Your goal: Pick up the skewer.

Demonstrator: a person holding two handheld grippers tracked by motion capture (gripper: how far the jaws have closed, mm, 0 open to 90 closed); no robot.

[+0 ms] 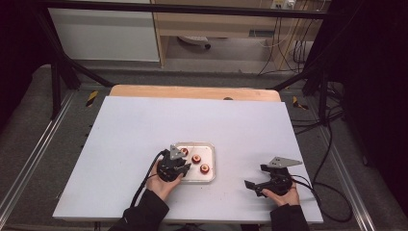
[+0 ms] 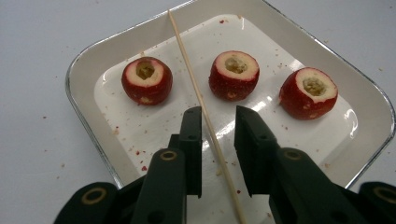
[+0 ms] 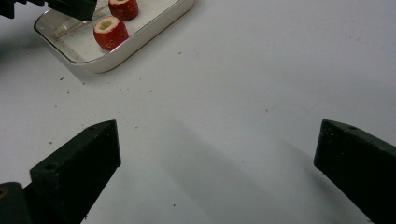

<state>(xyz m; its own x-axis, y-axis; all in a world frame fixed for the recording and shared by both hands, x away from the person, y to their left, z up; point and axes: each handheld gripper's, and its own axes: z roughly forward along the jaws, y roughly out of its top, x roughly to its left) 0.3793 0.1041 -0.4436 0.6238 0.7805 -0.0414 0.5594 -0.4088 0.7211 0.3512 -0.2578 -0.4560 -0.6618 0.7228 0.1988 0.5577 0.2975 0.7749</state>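
A white metal-rimmed tray (image 2: 84, 74) holds three cored red fruits in a row: left (image 2: 146, 80), middle (image 2: 234, 74) and right (image 2: 309, 92). A thin wooden skewer (image 2: 196, 88) lies lengthwise in the tray between the left and middle fruits. My left gripper (image 2: 218, 116) hovers low over the tray's near side, open, its jaws on either side of the skewer with a small gap. In the high view the left gripper (image 1: 185, 166) sits at the tray's (image 1: 211, 163) left edge. My right gripper (image 1: 255, 175) rests wide open on the bare table, right of the tray.
The white tabletop (image 1: 144, 125) extends all around the tray. Red crumbs speckle the tray floor. From the right gripper (image 3: 217, 135) view the tray (image 3: 140, 42) and two fruits (image 3: 111, 31) lie at upper left. Cables trail off the table's right side.
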